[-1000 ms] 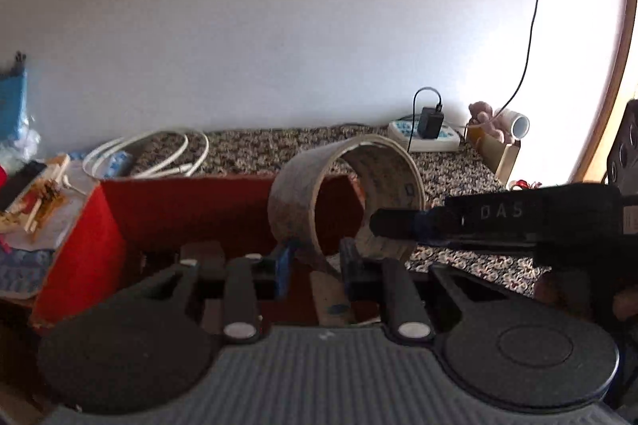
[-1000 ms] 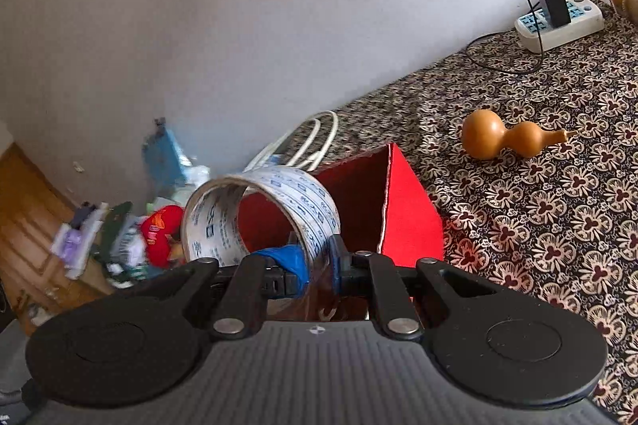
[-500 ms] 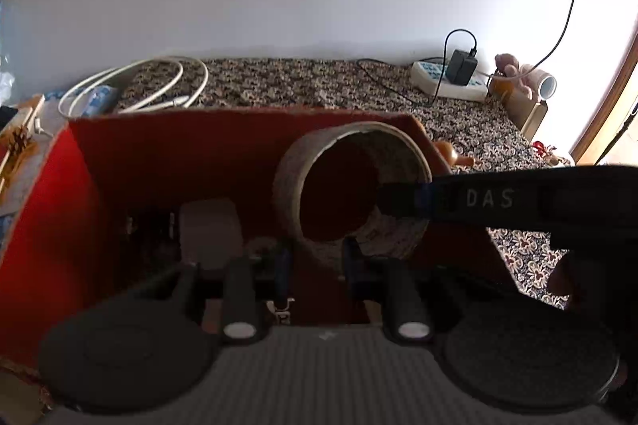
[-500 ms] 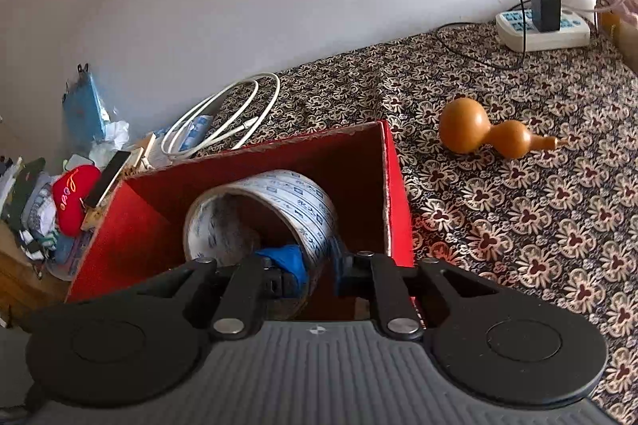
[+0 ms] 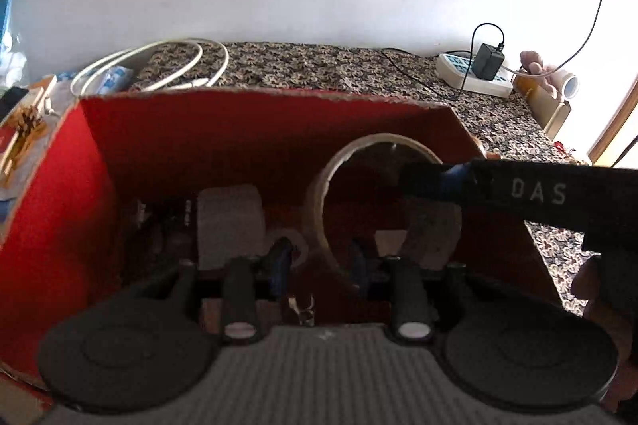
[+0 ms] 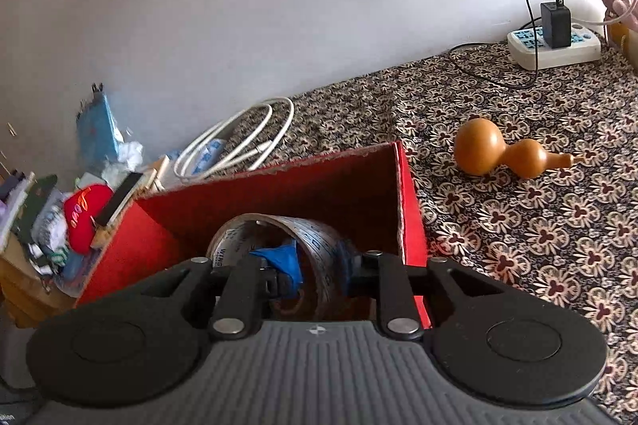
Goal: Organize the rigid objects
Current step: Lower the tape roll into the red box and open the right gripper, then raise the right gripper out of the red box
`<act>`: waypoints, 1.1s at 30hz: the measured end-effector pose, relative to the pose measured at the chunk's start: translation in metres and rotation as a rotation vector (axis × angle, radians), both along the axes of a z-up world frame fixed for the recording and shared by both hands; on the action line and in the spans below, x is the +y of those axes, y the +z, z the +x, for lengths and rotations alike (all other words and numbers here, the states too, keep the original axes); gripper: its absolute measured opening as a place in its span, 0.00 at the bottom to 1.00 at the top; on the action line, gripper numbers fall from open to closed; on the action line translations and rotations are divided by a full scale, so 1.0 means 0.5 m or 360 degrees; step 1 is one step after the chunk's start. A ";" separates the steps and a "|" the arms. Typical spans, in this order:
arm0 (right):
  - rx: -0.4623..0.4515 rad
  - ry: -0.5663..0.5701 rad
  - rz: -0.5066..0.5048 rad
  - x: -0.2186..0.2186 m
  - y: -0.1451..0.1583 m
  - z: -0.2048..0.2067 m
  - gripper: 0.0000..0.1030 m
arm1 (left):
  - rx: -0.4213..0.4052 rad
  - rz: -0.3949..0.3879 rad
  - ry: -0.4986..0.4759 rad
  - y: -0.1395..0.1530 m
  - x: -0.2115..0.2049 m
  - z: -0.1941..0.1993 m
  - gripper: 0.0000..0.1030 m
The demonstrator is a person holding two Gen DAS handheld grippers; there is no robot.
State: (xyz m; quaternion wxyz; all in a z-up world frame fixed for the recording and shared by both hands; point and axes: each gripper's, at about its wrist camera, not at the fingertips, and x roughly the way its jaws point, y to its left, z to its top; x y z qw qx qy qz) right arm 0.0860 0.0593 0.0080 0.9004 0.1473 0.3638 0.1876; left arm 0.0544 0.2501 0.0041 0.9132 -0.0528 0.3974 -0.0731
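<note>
Left wrist view showed the tape roll point(image 5: 382, 201) inside the red box point(image 5: 247, 129), its wall between the left gripper's point(image 5: 319, 257) opening jaws; the right gripper point(image 6: 319, 269) pinched the wall.

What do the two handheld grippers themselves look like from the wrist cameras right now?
Both match: a ribbed grey front plate, two round black discs, black linkage arms with silver rivets, blue-tipped black fingers. The left gripper view shows the right gripper's black finger lettered "DAS" in white. The right gripper shows no cables.

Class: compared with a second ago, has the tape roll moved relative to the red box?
Yes. The tape roll has gone down from above the red box rim to inside it.
</note>
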 end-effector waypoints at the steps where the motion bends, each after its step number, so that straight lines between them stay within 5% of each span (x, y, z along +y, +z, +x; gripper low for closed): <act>1: -0.0001 0.0002 0.0014 -0.001 0.000 0.002 0.04 | -0.0012 0.0015 0.0008 0.002 -0.001 0.000 0.32; 17: 0.0039 -0.0009 0.0166 -0.030 0.005 0.004 0.11 | -0.0011 0.0083 0.0076 0.003 -0.002 0.013 0.46; 33: 0.0011 -0.0009 0.0127 -0.031 0.023 -0.030 0.11 | 0.0040 0.0280 0.0139 0.013 -0.026 -0.002 0.59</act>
